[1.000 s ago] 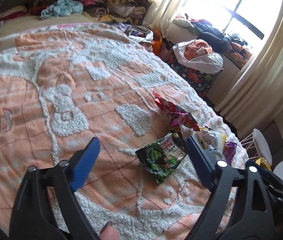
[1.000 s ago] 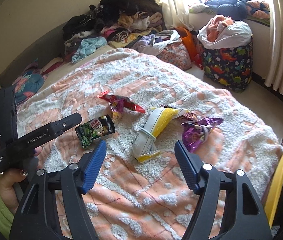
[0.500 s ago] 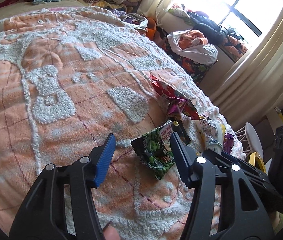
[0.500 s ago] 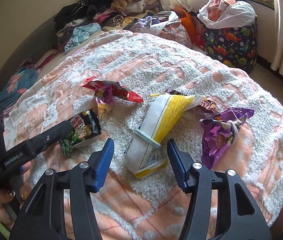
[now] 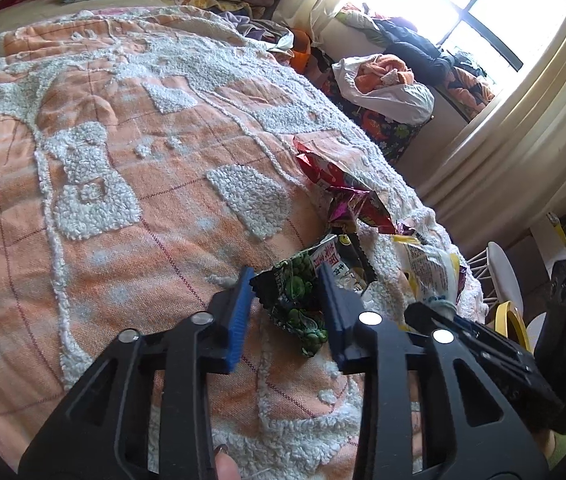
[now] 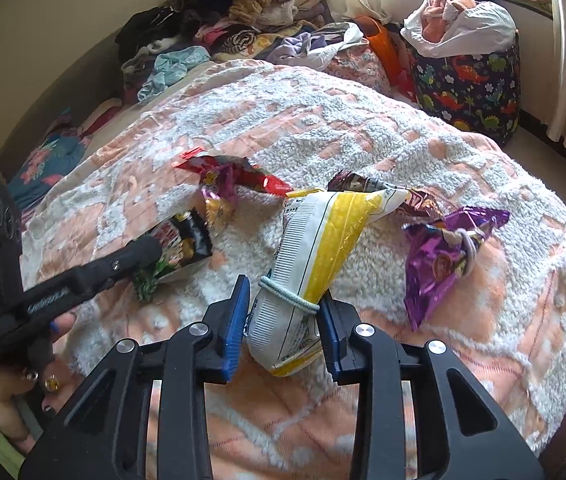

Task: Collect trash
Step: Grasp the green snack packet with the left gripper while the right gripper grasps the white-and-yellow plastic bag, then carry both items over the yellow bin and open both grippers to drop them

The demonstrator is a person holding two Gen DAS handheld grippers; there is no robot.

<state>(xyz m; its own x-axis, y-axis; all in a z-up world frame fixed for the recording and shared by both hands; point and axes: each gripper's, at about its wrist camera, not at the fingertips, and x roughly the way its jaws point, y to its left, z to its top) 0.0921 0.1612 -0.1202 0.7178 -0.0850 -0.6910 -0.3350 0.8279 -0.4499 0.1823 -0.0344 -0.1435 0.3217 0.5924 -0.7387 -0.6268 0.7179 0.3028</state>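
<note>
Both jaws just closing: left gripper (image 5: 285, 304) pinching green snack wrapper (image 5: 303, 300), right gripper (image 6: 285, 314) squeezing banded yellow bag (image 6: 315, 256), likely lifting both off blanket (image 5: 123, 160)

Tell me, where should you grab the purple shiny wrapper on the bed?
Probably by the purple wrapper's narrow lower end, coming from the near side. It lies flat on the blanket, crumpled, with that tail pointing toward the near edge and nothing touching it. The top looks bunched around a hair tie, so it is harder to pinch.
</note>
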